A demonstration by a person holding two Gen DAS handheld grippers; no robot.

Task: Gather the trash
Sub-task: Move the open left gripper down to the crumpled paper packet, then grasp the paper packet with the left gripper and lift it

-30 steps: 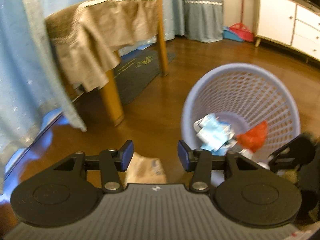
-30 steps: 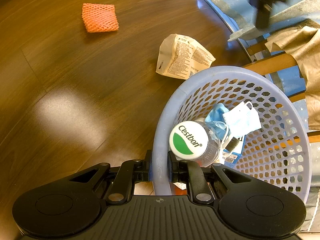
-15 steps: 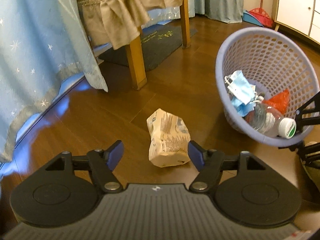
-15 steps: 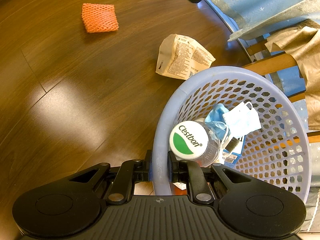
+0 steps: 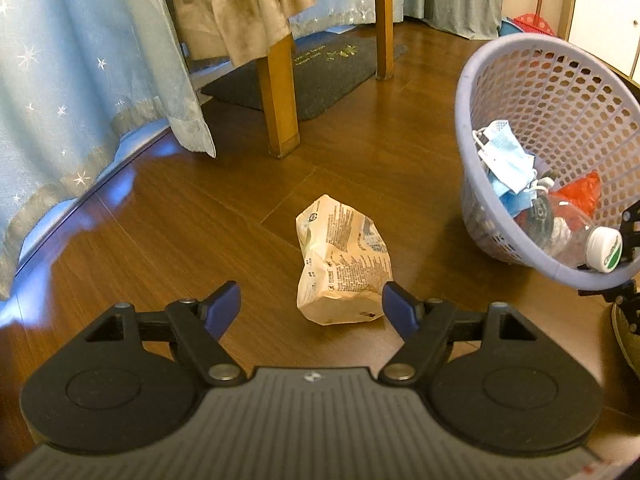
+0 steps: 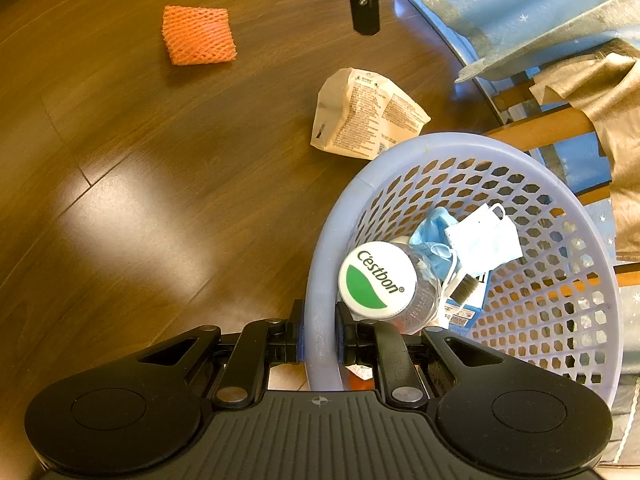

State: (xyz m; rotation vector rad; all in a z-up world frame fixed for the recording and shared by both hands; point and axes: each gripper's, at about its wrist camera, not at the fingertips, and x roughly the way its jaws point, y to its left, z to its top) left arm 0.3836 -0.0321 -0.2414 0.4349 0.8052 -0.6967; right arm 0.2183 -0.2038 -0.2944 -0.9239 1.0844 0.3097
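A crumpled tan paper bag (image 5: 340, 268) lies on the wood floor, also seen in the right wrist view (image 6: 366, 114). My left gripper (image 5: 311, 307) is open, its blue fingertips straddling the bag's near end just above the floor. My right gripper (image 6: 319, 334) is shut on the rim of the lilac mesh basket (image 6: 320, 280), which is tilted. Inside the basket (image 5: 472, 128) are a plastic bottle (image 6: 384, 284) with a white and green cap, blue face masks (image 6: 480, 240) and a red wrapper (image 5: 580, 192). An orange foam net (image 6: 198, 35) lies further away on the floor.
A wooden chair leg (image 5: 280, 96) with tan cloth hanging over it stands behind the bag, beside a blue starred curtain (image 5: 80, 60). A dark mat (image 5: 312, 76) lies under the chair. White cabinet (image 5: 600, 12) at the back right.
My left gripper has moved away from the basket, down toward the paper bag, and opened wider around it. The right gripper and basket have stayed put.
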